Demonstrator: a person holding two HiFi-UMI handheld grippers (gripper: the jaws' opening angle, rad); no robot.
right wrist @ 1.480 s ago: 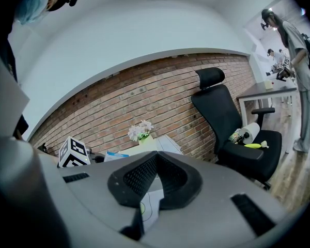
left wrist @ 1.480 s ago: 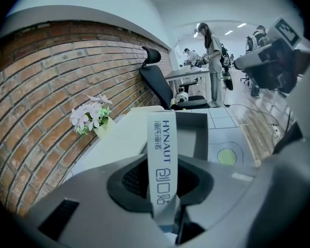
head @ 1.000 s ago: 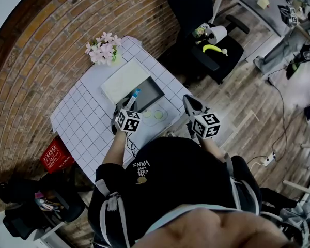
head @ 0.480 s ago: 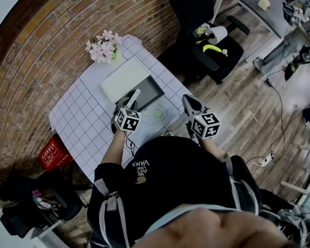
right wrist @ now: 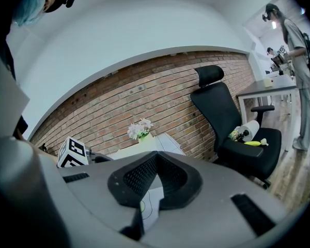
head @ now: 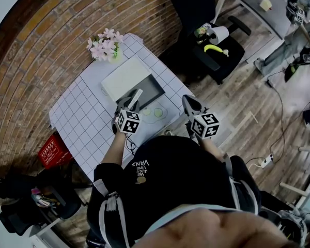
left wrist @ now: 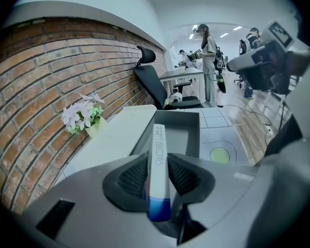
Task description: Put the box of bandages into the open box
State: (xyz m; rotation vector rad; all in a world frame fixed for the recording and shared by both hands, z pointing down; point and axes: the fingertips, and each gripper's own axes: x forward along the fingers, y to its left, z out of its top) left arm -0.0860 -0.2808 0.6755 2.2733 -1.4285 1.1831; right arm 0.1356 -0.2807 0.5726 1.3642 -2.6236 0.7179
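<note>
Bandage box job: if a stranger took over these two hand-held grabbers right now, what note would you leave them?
Left gripper: pads on the bandage box; its jaws have just been opening slightly, with the box between them.
Right gripper: shut, empty, off to the side.
The bandage box points down at the near edge of the open box; the white lid lies beside it.
Done: picked up and brought over.
Left: lower it in and release.

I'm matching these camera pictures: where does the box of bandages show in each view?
Head view: box of bandages at centre, over the open box.
Left gripper view: box of bandages lower centre, on edge.
Right gripper view: not in it.
Shared landmark: the pink flowers.
</note>
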